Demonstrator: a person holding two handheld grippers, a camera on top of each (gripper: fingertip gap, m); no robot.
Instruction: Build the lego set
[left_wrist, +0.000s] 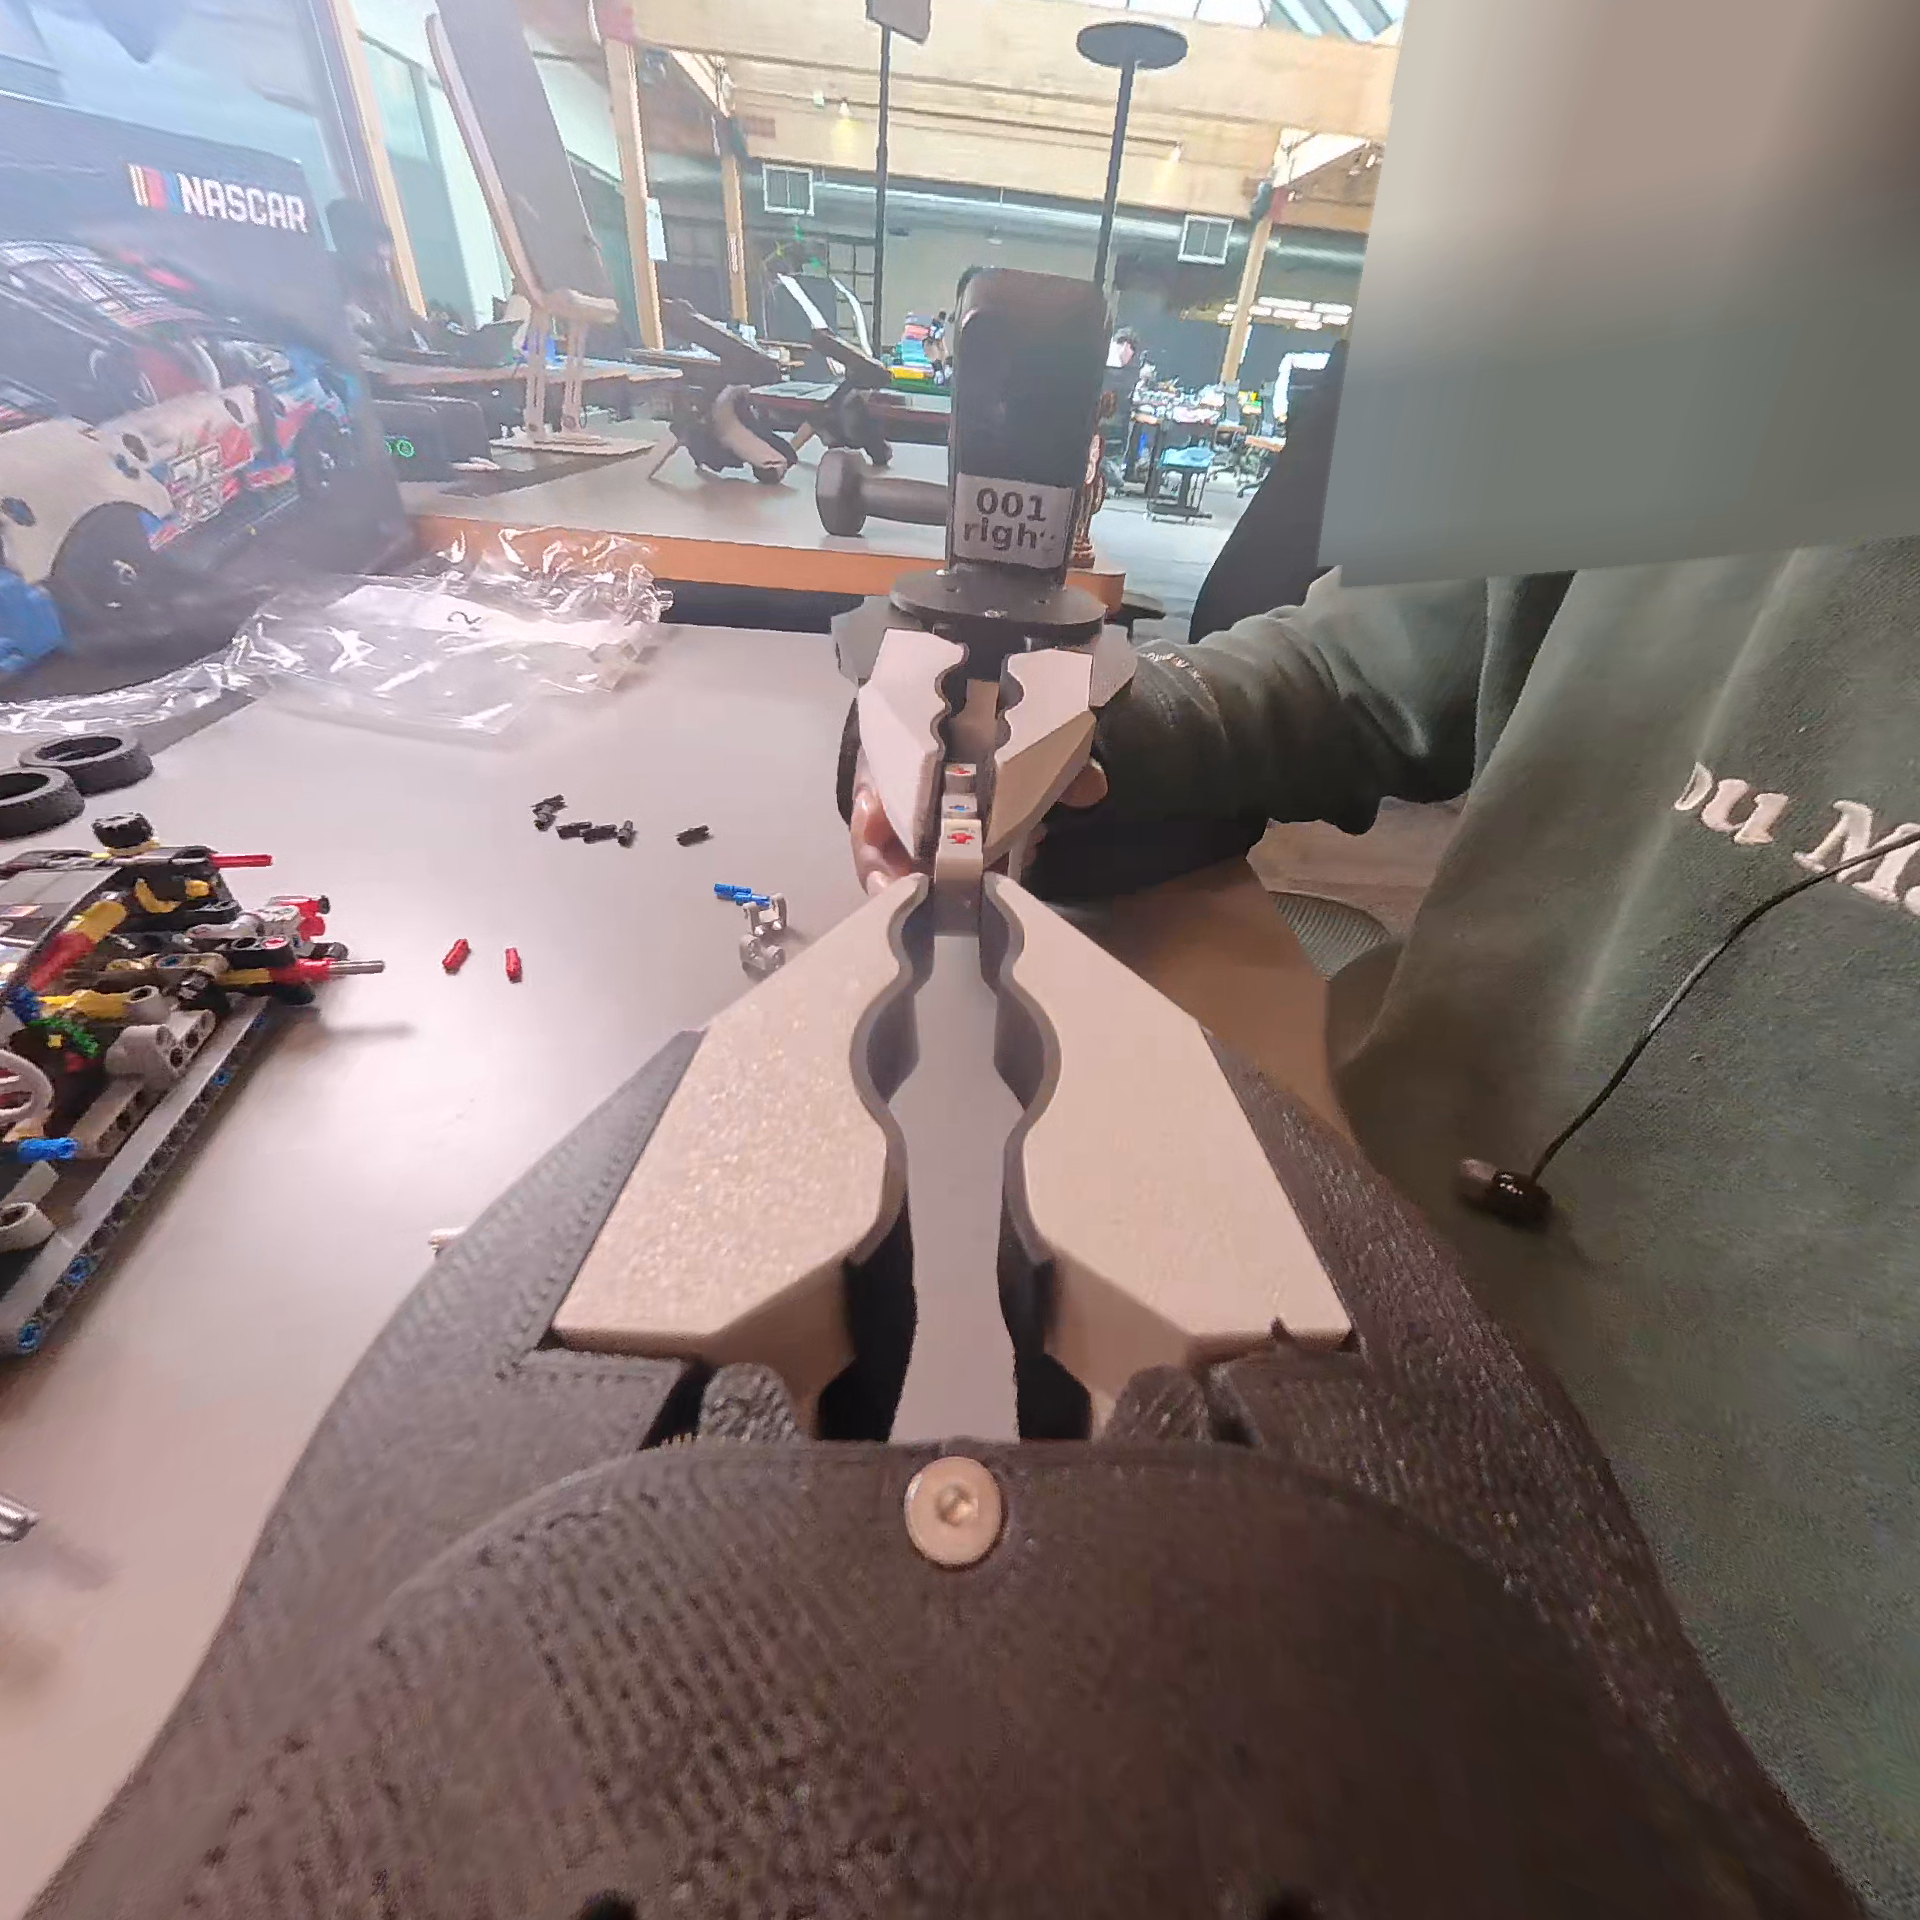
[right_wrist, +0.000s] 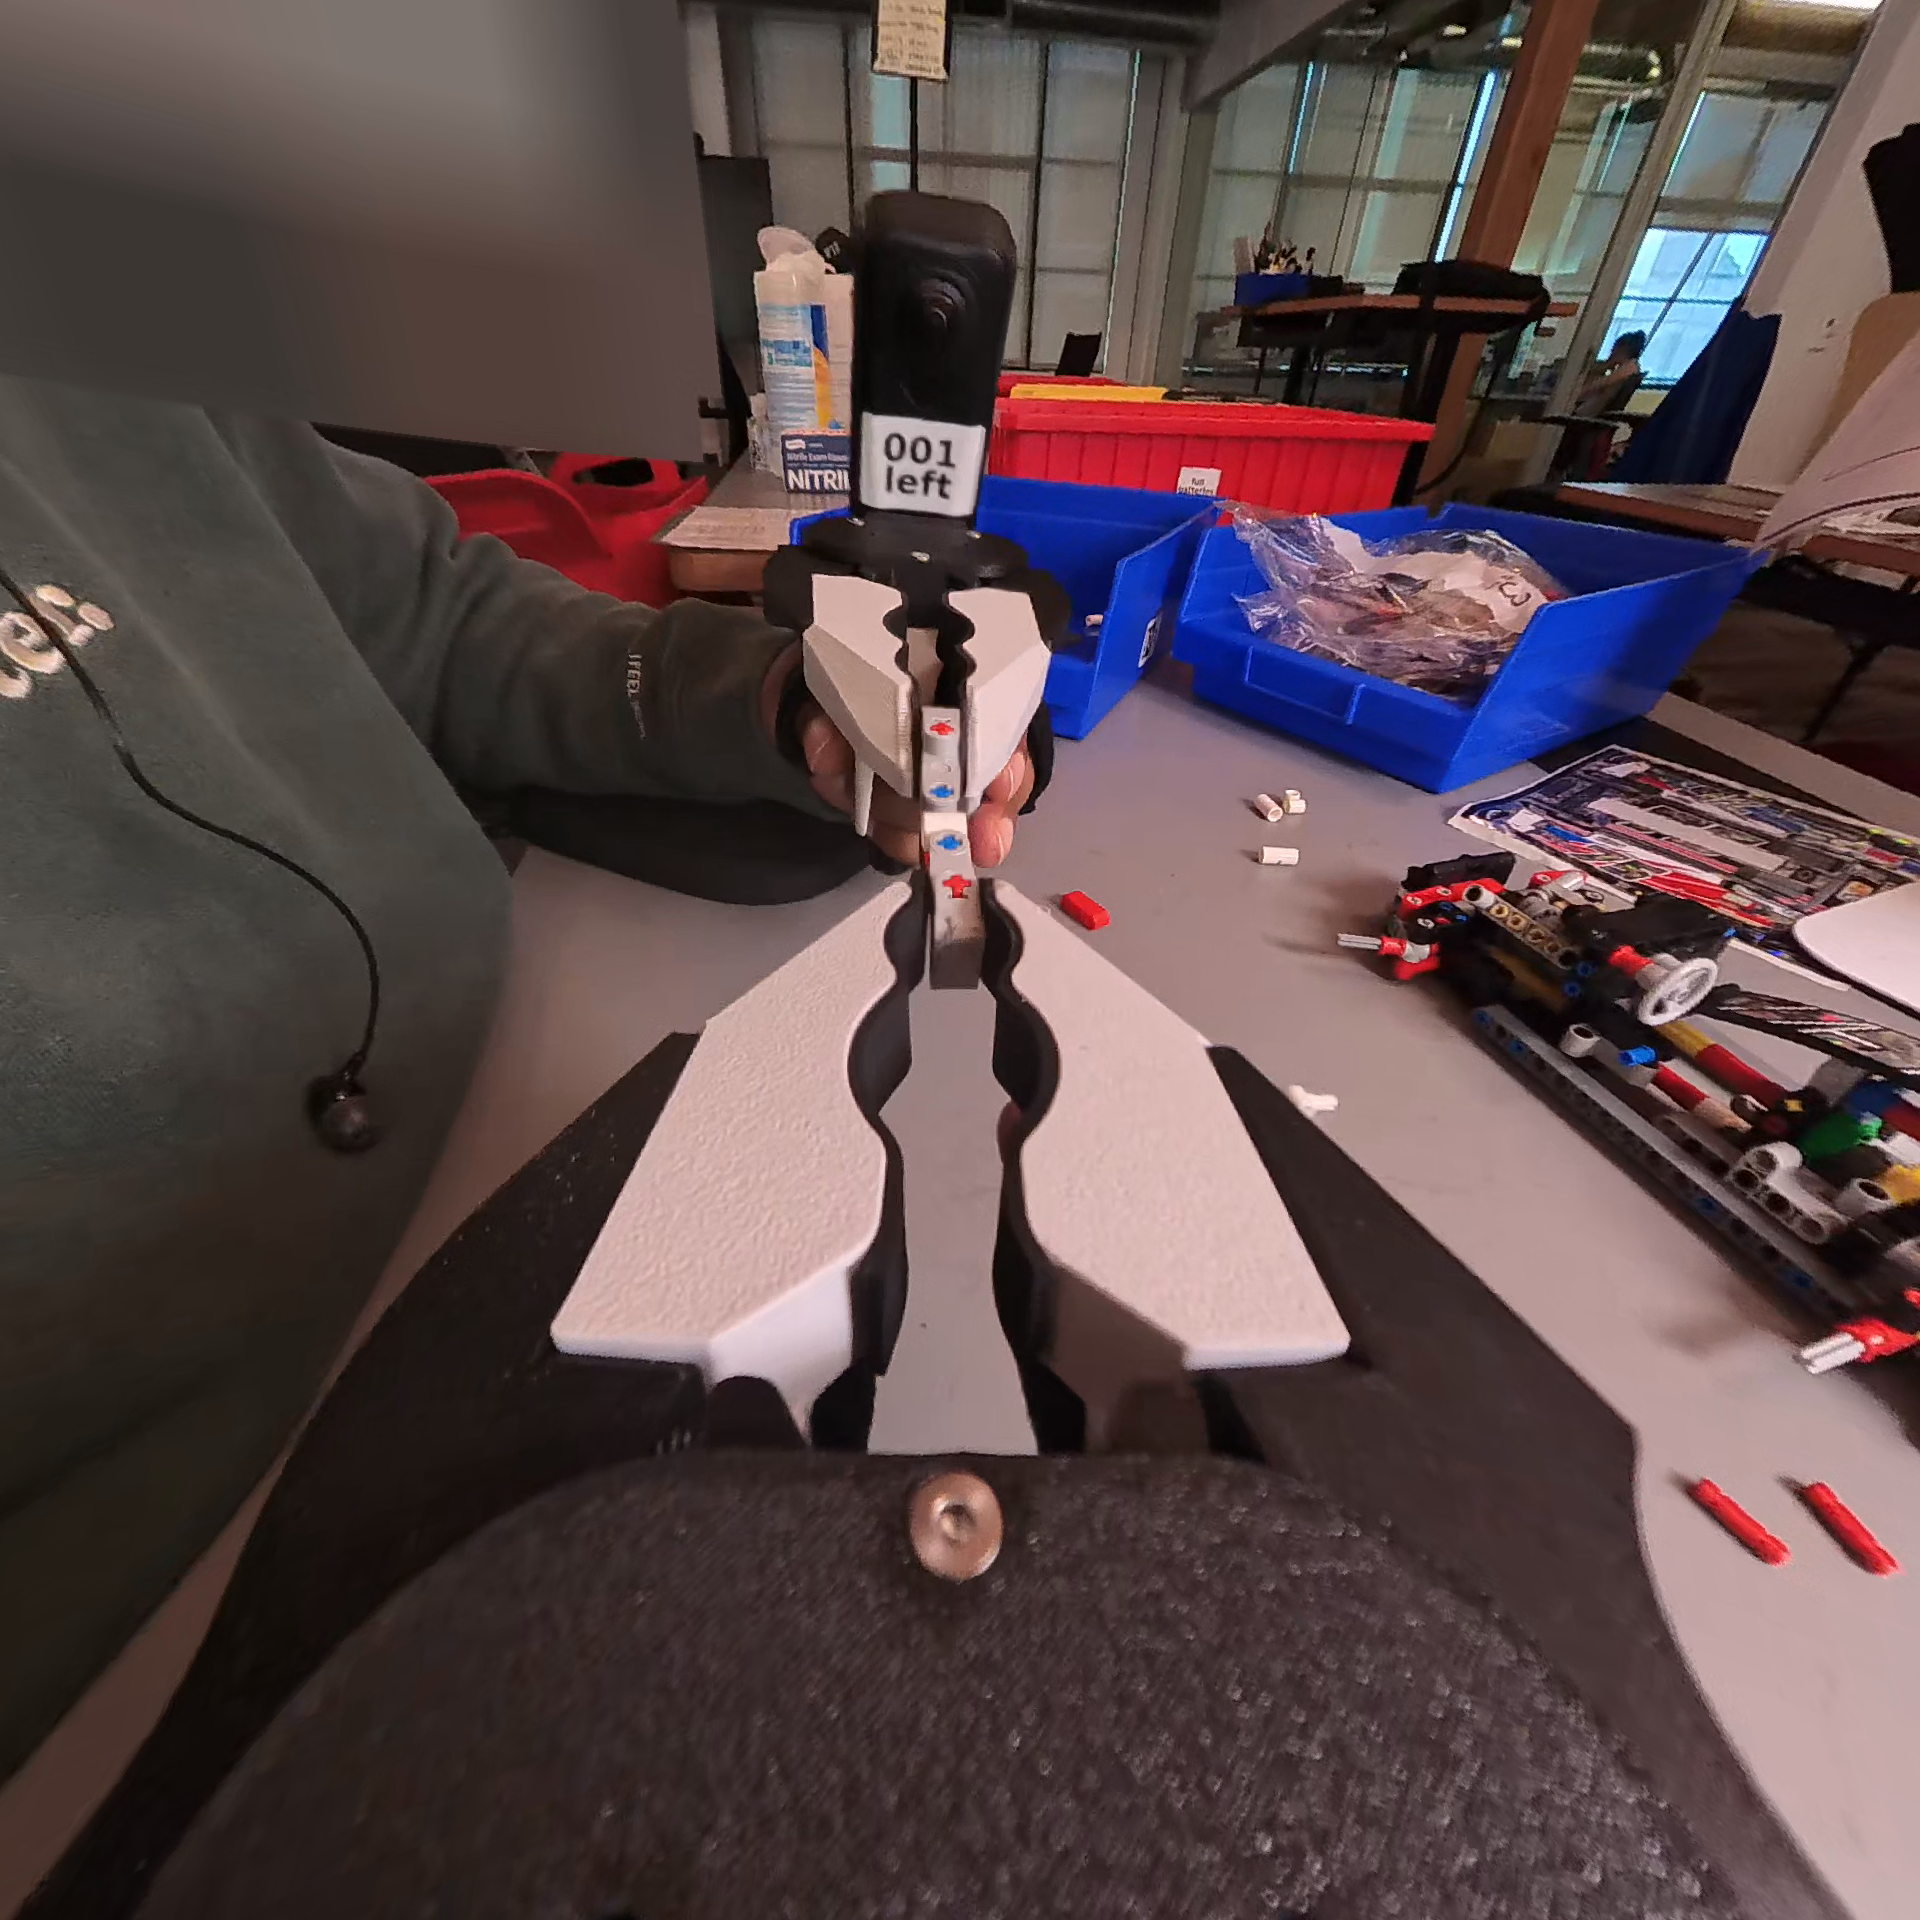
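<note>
Left gripper (left_wrist: 954, 894) and right gripper (right_wrist: 948, 925) each clamp an end of the grey Technic beam (right_wrist: 948, 831). Light, rigid, probably slick; grip flat sides, clear of pin holes.

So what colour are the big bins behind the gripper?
Blue bins, with a red one farther back. The right wrist view shows them best.

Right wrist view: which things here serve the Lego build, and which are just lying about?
In use:
- grey beam, held by both tongs, right and left
- part-built car chassis
- loose red pins
- instruction sheet

Lying about:
- blue bins
- red crate
- glove box
</note>
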